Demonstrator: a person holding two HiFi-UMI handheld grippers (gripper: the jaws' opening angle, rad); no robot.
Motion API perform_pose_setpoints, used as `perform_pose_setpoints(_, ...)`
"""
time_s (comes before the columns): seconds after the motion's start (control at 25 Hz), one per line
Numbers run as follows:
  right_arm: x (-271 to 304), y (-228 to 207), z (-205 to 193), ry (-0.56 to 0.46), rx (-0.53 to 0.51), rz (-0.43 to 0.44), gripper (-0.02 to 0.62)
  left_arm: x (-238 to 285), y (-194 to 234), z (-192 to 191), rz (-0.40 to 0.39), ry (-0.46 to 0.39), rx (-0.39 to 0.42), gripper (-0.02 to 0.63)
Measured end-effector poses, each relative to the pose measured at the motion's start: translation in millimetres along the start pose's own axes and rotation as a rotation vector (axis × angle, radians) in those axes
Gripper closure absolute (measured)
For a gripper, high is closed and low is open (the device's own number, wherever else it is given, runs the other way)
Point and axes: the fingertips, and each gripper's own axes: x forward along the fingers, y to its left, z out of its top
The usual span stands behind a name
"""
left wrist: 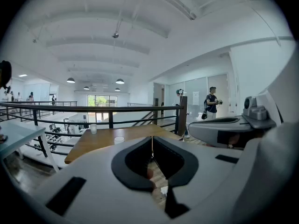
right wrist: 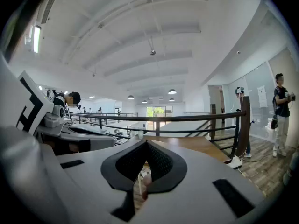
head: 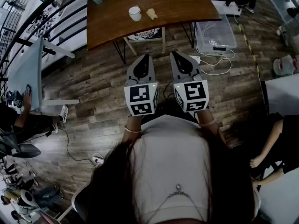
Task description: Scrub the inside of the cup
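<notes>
In the middle of the frame, the left claw and right claw are held side by side above the wooden floor, each pressed together with nothing between the jaws. Farther off, at upper centre, the white cup stands on the brown desk, near a tan piece.

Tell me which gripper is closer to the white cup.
Left. The left gripper sits short of the wooden table, almost in line with the white cup; the right gripper is beside it, farther off to the cup's right.
</notes>
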Motion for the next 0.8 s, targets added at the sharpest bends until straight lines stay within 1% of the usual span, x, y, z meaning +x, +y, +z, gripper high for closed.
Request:
perform_pose_setpoints(0.32, 6.2, -15.8, -1.3, -0.004, 0.011, 0.008, 0.560, 13.1, -5.9, 0.8, 0.006, -0.005, -0.001, 0.588)
perform_pose_setpoints(0.8, 34.5, -31.4, -4.0, -0.005, -0.013, 0.068, 0.560, 29.6, 6.6, 2.3, 0.070, -0.015, -0.032, 0.588)
